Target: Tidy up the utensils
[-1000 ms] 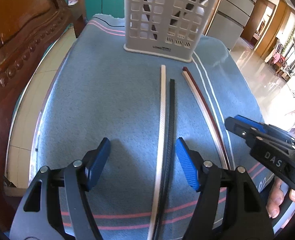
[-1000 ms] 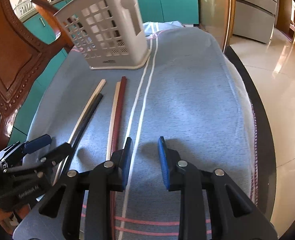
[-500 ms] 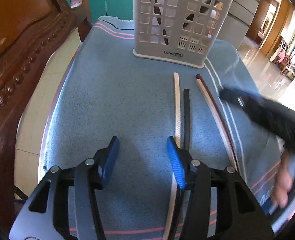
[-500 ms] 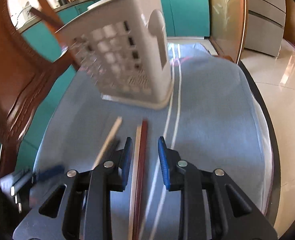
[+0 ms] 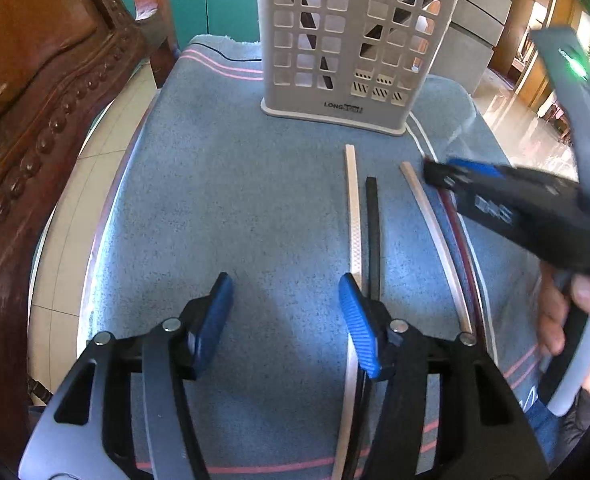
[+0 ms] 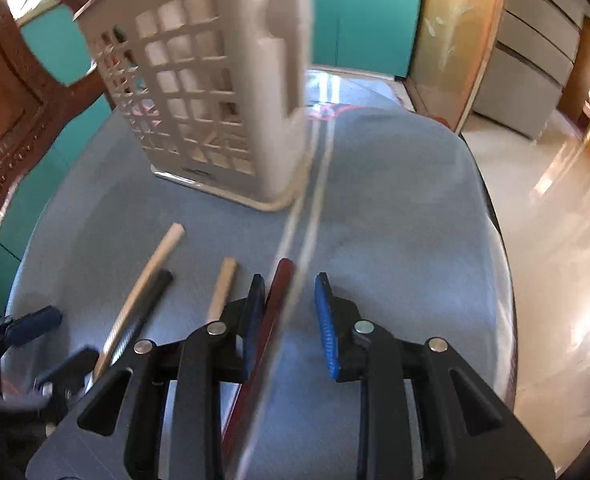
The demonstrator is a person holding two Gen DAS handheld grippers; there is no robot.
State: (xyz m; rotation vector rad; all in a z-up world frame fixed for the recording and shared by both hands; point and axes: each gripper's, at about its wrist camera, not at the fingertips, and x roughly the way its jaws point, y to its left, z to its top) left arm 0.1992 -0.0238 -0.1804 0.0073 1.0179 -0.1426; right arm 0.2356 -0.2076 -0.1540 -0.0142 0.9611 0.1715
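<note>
Several chopsticks lie side by side on a blue cloth: a pale one (image 5: pixel 352 216), a black one (image 5: pixel 372 232), a second pale one (image 5: pixel 435 236) and a dark red one (image 6: pixel 269 320). A white lattice utensil holder (image 5: pixel 351 40) stands upright at the far end; it also shows in the right wrist view (image 6: pixel 215 92). My left gripper (image 5: pixel 285 312) is open and empty, just left of the pale and black chopsticks. My right gripper (image 6: pixel 289 316) is open, its jaws straddling the dark red chopstick near its far tip.
The blue cloth (image 5: pixel 215 200) with white and pink stripes covers the table. A carved wooden chair (image 5: pixel 35 80) stands close on the left. Teal cabinets (image 6: pixel 367 16) and a tiled floor (image 6: pixel 555 200) lie beyond the table's far and right edges.
My right gripper has moved forward and left, from over the white stripes to around the dark red chopstick. My left gripper has shifted left and forward, so the pale and black chopsticks now sit outside its right finger.
</note>
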